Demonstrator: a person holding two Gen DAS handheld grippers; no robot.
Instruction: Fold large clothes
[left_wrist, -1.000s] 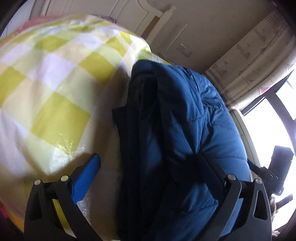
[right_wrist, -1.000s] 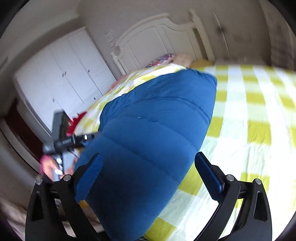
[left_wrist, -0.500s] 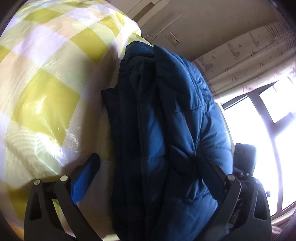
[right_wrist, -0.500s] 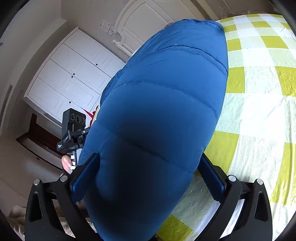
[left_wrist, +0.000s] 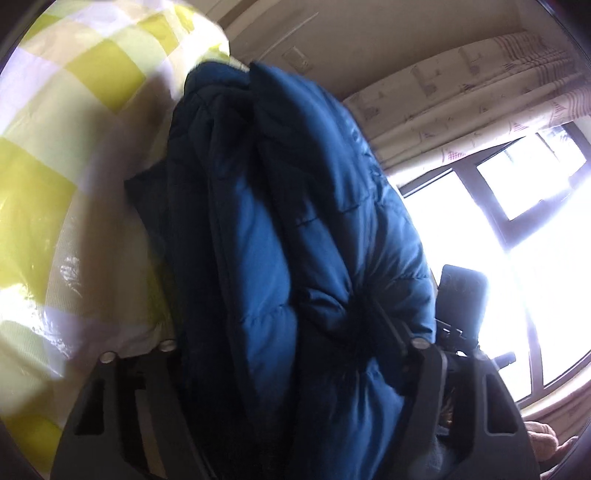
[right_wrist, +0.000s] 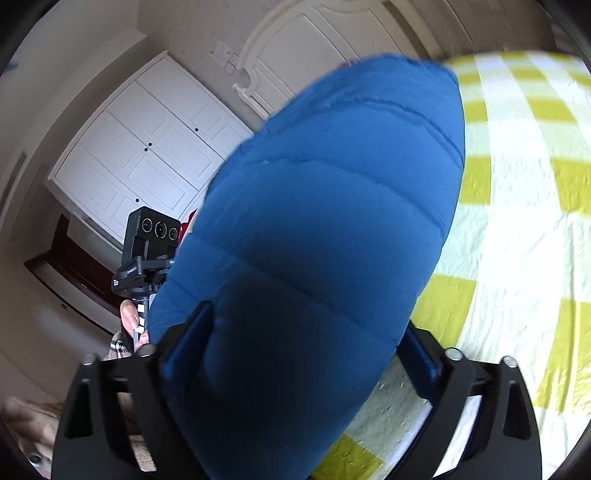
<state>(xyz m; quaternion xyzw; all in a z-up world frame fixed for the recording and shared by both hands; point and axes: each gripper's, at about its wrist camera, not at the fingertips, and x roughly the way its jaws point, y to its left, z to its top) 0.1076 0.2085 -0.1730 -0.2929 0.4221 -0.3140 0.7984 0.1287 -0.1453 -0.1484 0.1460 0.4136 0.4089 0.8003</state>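
**Both grippers closing on folded blue jacket at bed edge**

Left gripper (left_wrist: 280, 332): jaws have just been closing, now at a middling gap, with the near end of the blue puffer jacket (left_wrist: 295, 229) bunched thick between them. Fabric bulges over and hides both pads; the right finger sinks into a puckered dent in the quilting, so it reads as clamped on the jacket. Frame is motion-blurred.

Right gripper (right_wrist: 303, 339): jaws have also just been closing, but stand wide. The jacket (right_wrist: 325, 221) fills the whole gap. Left pad (right_wrist: 186, 341) lies against the fabric, and the right pad is touching the other flank. Padding is squeezed in slightly at both sides: gripped across a broad fold.

Jacket: folded lengthwise into a long bundle, smooth quilted face up in the right view, layered dark edges showing in the left view. It lies on the yellow-and-white checked bedspread (right_wrist: 524, 229), running away from both grippers toward the headboard (right_wrist: 317, 40).

No containers in view. White wardrobe (right_wrist: 147, 155) stands beyond the bed; curtained window (left_wrist: 517, 206) on the other side.
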